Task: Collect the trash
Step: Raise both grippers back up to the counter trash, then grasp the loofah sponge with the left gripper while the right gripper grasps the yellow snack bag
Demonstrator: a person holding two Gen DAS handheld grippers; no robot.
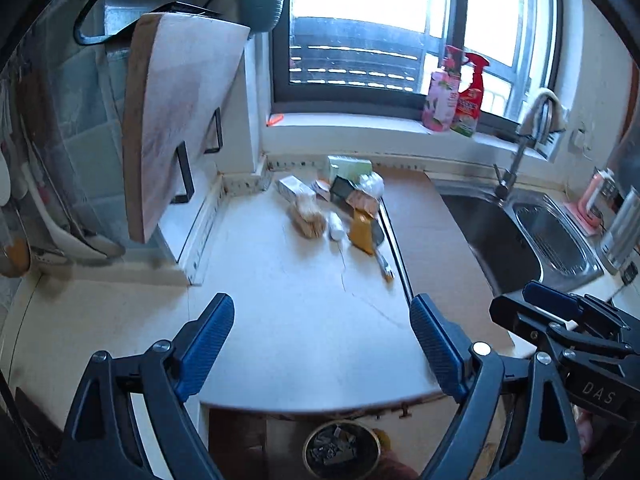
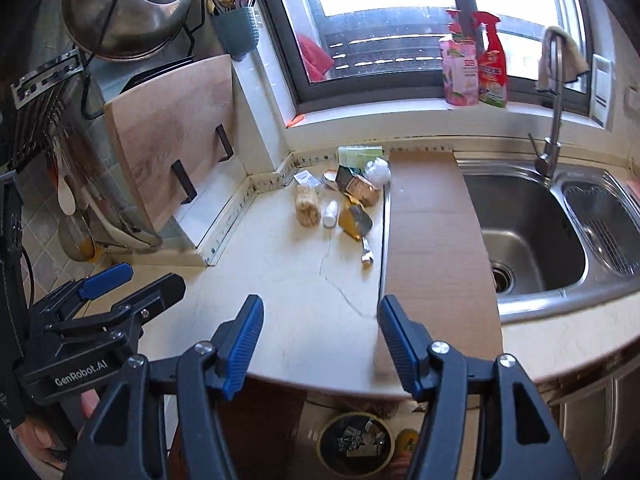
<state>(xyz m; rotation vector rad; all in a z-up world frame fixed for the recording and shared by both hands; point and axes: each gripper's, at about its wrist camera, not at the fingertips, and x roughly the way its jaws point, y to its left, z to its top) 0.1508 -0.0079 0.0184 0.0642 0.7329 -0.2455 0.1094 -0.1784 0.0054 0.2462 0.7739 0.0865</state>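
Trash (image 1: 338, 204) lies heaped at the centre of your left wrist view, on the pale counter (image 1: 288, 300) below the window: wrappers, a yellow packet (image 1: 362, 230), a white wad (image 1: 336, 227). Your left gripper (image 1: 322, 334) stands spread wide at lower centre, nothing between its pads. Your right gripper (image 2: 320, 336) is also parted and empty. A bin (image 2: 356, 442) with scraps shows at bottom centre.
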